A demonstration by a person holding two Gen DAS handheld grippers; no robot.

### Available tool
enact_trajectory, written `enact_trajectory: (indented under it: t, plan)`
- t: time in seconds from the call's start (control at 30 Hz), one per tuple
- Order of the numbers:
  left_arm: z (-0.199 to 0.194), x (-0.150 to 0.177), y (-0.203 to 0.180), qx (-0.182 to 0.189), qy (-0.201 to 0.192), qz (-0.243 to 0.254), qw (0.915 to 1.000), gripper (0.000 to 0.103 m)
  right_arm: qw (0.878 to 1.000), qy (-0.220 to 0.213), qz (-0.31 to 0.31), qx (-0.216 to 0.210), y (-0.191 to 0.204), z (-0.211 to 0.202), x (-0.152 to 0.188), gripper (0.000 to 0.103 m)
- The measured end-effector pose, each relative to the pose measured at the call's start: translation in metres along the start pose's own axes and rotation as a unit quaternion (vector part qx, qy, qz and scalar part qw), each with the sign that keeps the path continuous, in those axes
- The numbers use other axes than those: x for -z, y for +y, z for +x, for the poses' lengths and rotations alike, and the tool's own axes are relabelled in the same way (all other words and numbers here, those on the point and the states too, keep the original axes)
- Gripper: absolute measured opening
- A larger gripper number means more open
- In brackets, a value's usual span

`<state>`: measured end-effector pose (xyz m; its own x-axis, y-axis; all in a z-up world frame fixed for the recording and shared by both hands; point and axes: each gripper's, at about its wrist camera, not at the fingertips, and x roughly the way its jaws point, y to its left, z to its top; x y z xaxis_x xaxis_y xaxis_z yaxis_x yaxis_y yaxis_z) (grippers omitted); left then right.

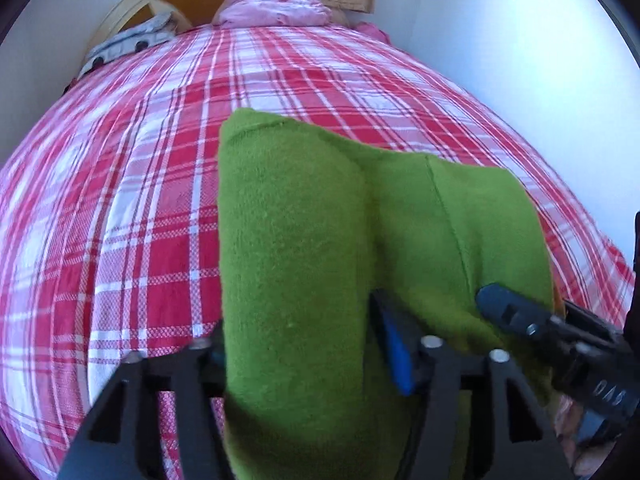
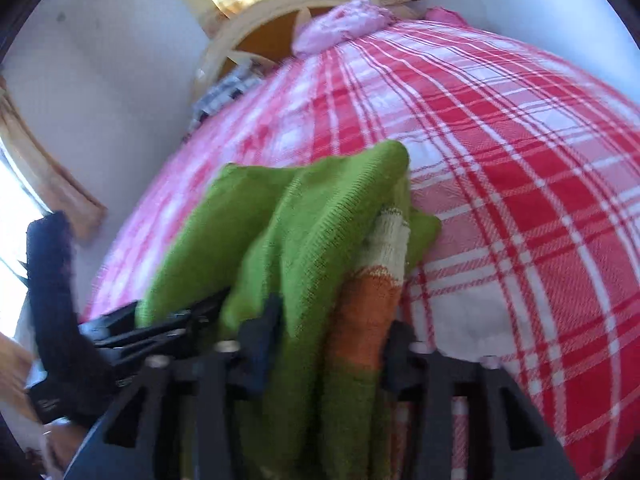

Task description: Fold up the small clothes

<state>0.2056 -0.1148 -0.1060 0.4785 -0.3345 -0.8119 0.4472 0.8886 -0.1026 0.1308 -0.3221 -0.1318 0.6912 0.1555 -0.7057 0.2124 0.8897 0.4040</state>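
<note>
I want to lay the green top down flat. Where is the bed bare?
The plaid bedspread is bare left of the green garment and beyond it, up to the pink pillow. The far-left corner by the headboard is crowded with a grey patterned cloth.

Only one inscription comes near to being legible. In the left wrist view, at about four o'clock, pale raised lettering (image 1: 608, 391) stands on the black plastic body of the right gripper (image 1: 498, 300). It runs tilted along the housing and appears to be three characters, something like "OAS" or "DAS". Blur keeps the first character uncertain.

In the right wrist view, at about eight o'clock, a similar small pale marking (image 2: 47, 403) stands on the black plastic body of the left gripper (image 2: 192, 308). It is too smeared to make out any letter.
</note>
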Motion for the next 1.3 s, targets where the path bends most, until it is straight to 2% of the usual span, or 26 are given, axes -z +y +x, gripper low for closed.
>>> enact_trajectory:
  t: [0.03, 0.07, 0.13, 0.2, 0.23, 0.27, 0.3, 0.4, 0.43, 0.6, 0.83, 1.03, 1.3]
  plan:
    - [0.003, 0.0, 0.004, -0.005, 0.0, -0.011, 0.9999, 0.083, 1.0, 0.006, 0.002, 0.007, -0.002, 0.008, -0.003, 0.069]
    - [0.006, -0.001, 0.009, -0.003, 0.0, -0.019, 0.9998, 0.087, 1.0, 0.007, 0.009, -0.003, -0.006, 0.012, -0.004, 0.07]
    - [0.011, -0.001, 0.015, 0.02, 0.007, -0.033, 0.9992, 0.087, 0.999, 0.008, 0.023, -0.034, -0.017, 0.019, -0.004, 0.07]
    - [0.016, 0.0, 0.019, 0.042, 0.011, -0.044, 0.9981, 0.084, 1.0, 0.001, 0.005, -0.03, -0.016, 0.022, -0.002, 0.067]
    - [0.018, 0.0, 0.02, 0.056, 0.01, -0.046, 0.9973, 0.077, 1.0, -0.001, -0.002, -0.024, -0.014, 0.022, -0.002, 0.062]
    - [0.018, 0.0, 0.019, 0.074, 0.006, -0.047, 0.9961, 0.067, 1.0, -0.001, -0.007, -0.027, -0.01, 0.022, 0.0, 0.047]
    - [0.015, 0.002, 0.016, 0.072, 0.001, -0.043, 0.9965, 0.066, 1.0, -0.004, -0.009, -0.028, -0.007, 0.022, 0.001, 0.043]
    - [0.001, 0.006, 0.002, 0.048, -0.022, -0.011, 0.9985, 0.045, 0.999, -0.023, -0.039, 0.005, 0.009, 0.014, 0.006, 0.036]
    - [-0.005, 0.008, -0.002, 0.04, -0.03, -0.001, 0.9988, 0.043, 0.998, -0.029, -0.049, 0.017, 0.016, 0.01, 0.008, 0.035]
    - [-0.037, 0.015, -0.02, 0.02, -0.062, 0.031, 0.9974, 0.038, 0.993, -0.066, -0.092, 0.045, 0.039, -0.026, 0.014, 0.033]
    - [-0.071, 0.03, -0.057, 0.056, -0.081, 0.062, 0.9932, 0.038, 0.985, -0.103, -0.114, 0.077, 0.041, -0.098, 0.03, 0.032]
    - [-0.091, 0.048, -0.104, 0.085, -0.09, 0.108, 0.9864, 0.038, 0.982, -0.112, -0.111, 0.104, 0.017, -0.155, 0.05, 0.032]
    - [-0.106, 0.071, -0.167, 0.117, -0.087, 0.165, 0.9754, 0.038, 0.981, -0.121, -0.071, 0.13, -0.032, -0.217, 0.078, 0.032]
